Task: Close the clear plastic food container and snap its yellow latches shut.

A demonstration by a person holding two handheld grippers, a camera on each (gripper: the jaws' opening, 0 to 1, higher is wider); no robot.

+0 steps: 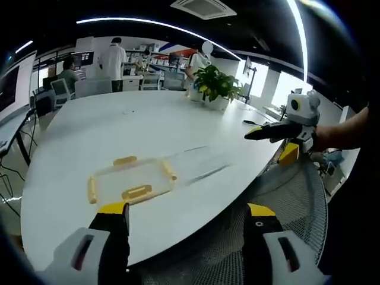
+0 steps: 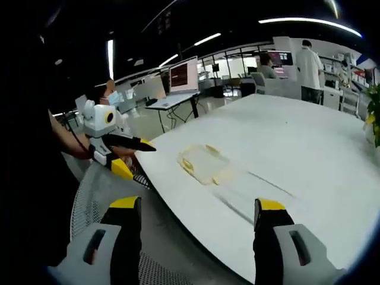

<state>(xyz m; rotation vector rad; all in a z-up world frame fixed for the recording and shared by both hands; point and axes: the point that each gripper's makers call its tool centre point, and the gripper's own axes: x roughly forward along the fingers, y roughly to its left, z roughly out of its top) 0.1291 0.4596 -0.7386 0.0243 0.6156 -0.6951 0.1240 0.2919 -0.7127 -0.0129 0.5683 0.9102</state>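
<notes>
We have not yet begun: the clear plastic food container with yellow latches (image 1: 132,179) lies untouched on the white oval table (image 1: 148,127). Our left gripper (image 1: 185,217) and right gripper (image 2: 199,211) both stand wide and empty, so next we must bring them to the container.

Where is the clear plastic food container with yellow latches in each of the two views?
Left gripper view: the clear plastic food container with yellow latches lies on the white table, lower left of centre, just above the left gripper.
Right gripper view: the container lies near the table's edge, about the centre, above the right gripper.
Shared landmark: the green potted plant, at the right edge in the right gripper view.
</notes>
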